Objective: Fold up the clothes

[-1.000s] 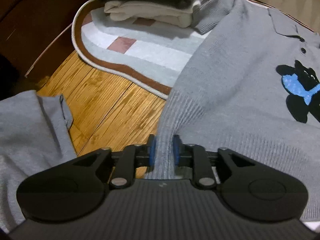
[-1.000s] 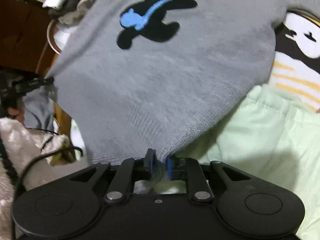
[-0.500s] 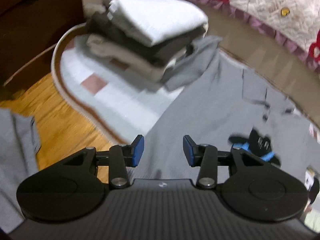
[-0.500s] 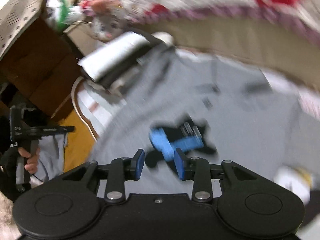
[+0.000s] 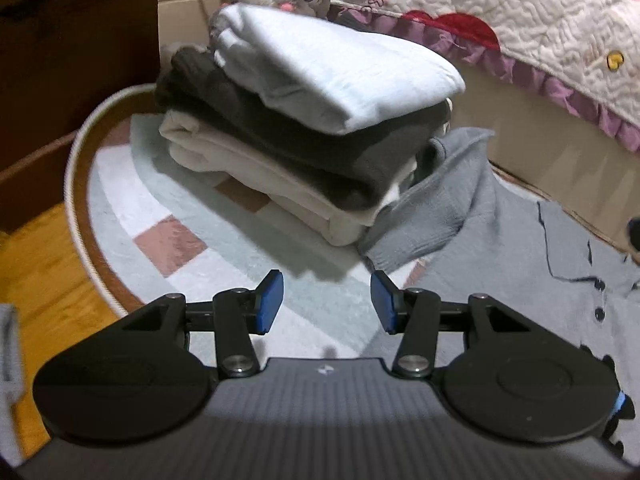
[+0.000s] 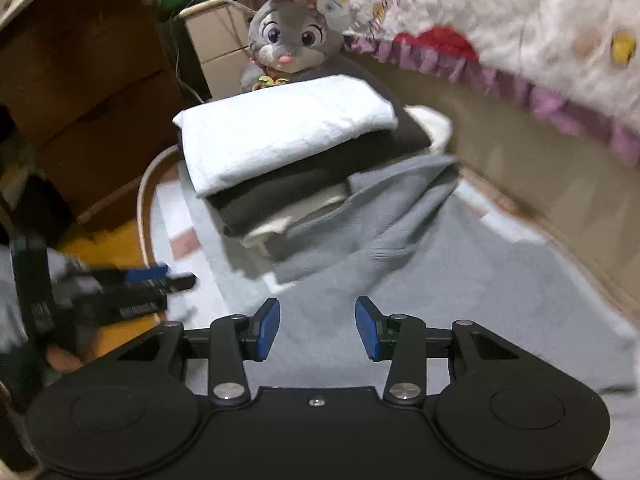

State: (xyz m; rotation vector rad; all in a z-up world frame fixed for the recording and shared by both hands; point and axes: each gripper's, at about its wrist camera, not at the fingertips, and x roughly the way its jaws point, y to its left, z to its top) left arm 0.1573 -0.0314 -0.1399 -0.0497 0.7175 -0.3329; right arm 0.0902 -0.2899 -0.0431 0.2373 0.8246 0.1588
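Observation:
A grey knit sweater [image 5: 532,272] with a buttoned collar lies flat on the rug [image 5: 168,204], one sleeve [image 5: 436,216] draped against a stack of folded clothes [image 5: 312,132]. My left gripper [image 5: 326,304] hovers open over the rug just in front of that sleeve, nothing between its blue pads [image 5: 270,300]. In the right wrist view the sweater [image 6: 460,300] spreads below my right gripper [image 6: 318,326], whose jaws are opening with nothing between them. The sleeve [image 6: 376,220] leans on the stack [image 6: 288,148]. The left gripper [image 6: 156,280] shows blurred at the left.
A plush rabbit [image 6: 292,36] sits behind the stack. A bed with a quilted cover [image 5: 540,40] runs along the right. Dark wooden furniture [image 6: 80,100] and a cardboard box [image 6: 216,44] stand at the left. Wooden floor [image 5: 40,280] borders the rug.
Both grippers have let go of the sweater's hem and opened. Both have swung away from the hem toward the sleeve and the folded stack; the right one also rose.

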